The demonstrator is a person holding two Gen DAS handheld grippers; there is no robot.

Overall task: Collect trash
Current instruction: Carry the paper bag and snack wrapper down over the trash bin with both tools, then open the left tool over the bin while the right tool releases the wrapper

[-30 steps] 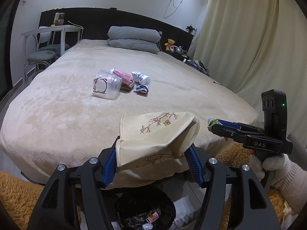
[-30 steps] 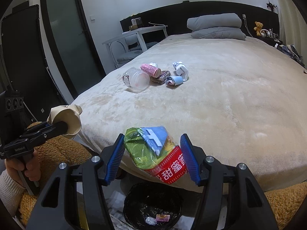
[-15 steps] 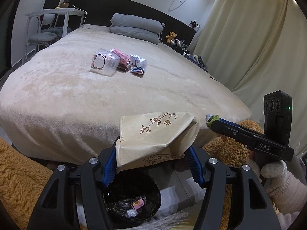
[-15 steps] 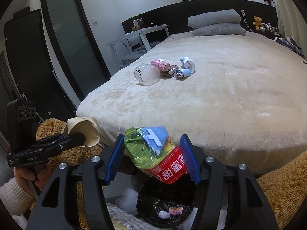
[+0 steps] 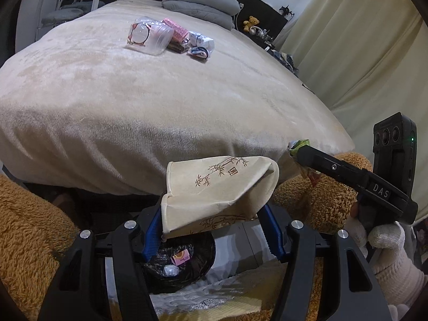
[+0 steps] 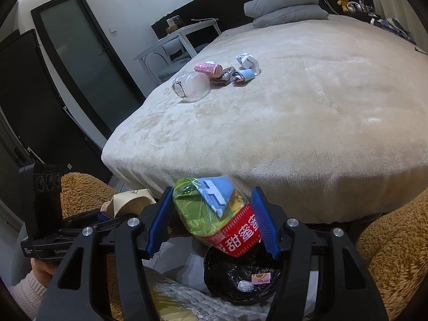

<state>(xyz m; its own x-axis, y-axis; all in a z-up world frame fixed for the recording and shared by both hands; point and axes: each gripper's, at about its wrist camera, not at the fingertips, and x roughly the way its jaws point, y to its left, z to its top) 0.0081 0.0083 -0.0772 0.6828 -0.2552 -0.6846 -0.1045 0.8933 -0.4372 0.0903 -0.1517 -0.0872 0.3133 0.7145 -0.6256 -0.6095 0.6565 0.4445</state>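
Below, a black-lined bin (image 6: 242, 281) sits on the floor at the bed's (image 5: 160, 93) foot. My left hand-held gripper (image 5: 211, 230) pinches a beige pouch (image 5: 214, 192) above it; my right hand-held gripper (image 6: 212, 222) pinches a snack packet (image 6: 216, 214). More trash (image 6: 214, 76) lies on the bed.

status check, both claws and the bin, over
Left claw shut on beige paper bag. Right claw shut on snack packet. Both above black-lined bin. Nothing blocking the drop.

Matt paper bag (image 5: 214, 187), glossy plastic wrapper (image 6: 216, 214) (crinkled), plush bedcover (image 5: 160, 101), shiny bin liner (image 6: 240, 275).
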